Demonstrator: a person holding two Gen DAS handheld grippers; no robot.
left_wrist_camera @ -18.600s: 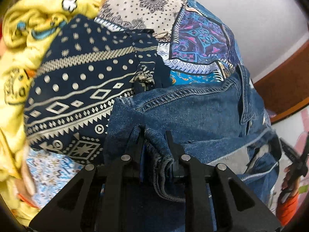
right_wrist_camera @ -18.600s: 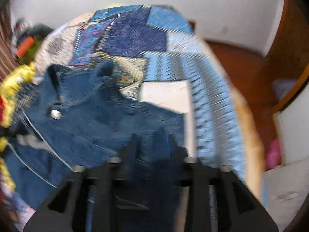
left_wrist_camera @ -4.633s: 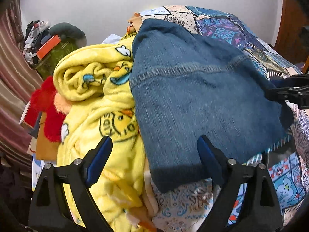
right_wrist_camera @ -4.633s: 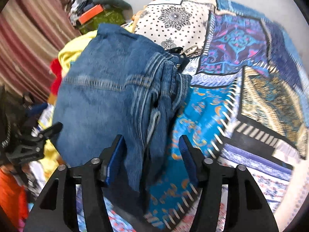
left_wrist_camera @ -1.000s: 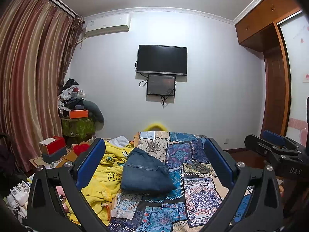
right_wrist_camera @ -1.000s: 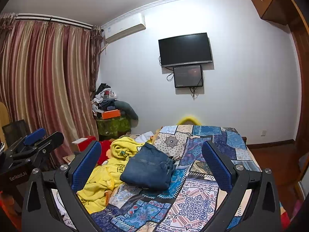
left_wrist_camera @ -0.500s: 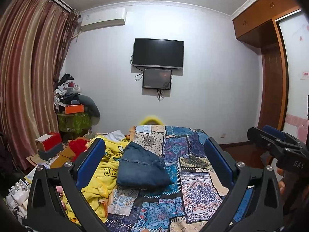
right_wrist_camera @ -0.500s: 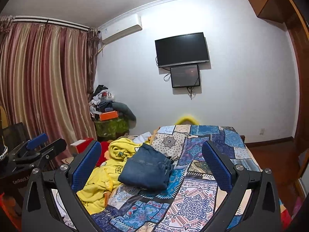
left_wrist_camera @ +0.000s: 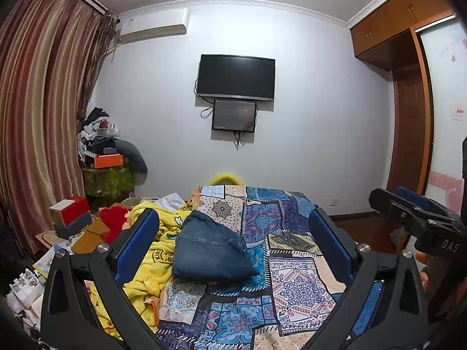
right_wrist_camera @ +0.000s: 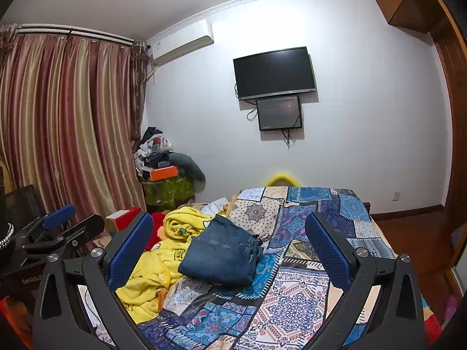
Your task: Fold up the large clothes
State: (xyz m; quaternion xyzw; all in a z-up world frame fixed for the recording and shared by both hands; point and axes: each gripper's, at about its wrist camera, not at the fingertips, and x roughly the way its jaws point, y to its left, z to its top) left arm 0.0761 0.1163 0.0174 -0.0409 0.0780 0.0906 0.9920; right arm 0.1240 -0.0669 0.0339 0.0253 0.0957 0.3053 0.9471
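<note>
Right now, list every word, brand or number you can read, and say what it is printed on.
"DAS": white letters on the right gripper, cut off by a dark edge.
"GenRoboti": on the left gripper, cut off.
Black lettering on the yellow blanket: too distorted to read.
Printing on the air conditioner: too small.

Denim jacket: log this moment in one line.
denim jacket: folded, on patchwork bedspread | left gripper: open | right gripper: open

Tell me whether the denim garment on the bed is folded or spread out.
Folded. The denim garment lies as a compact bundle on the patchwork bedspread, stacked layers showing along one side, beside the yellow blanket. Neither claw touches it.
</note>
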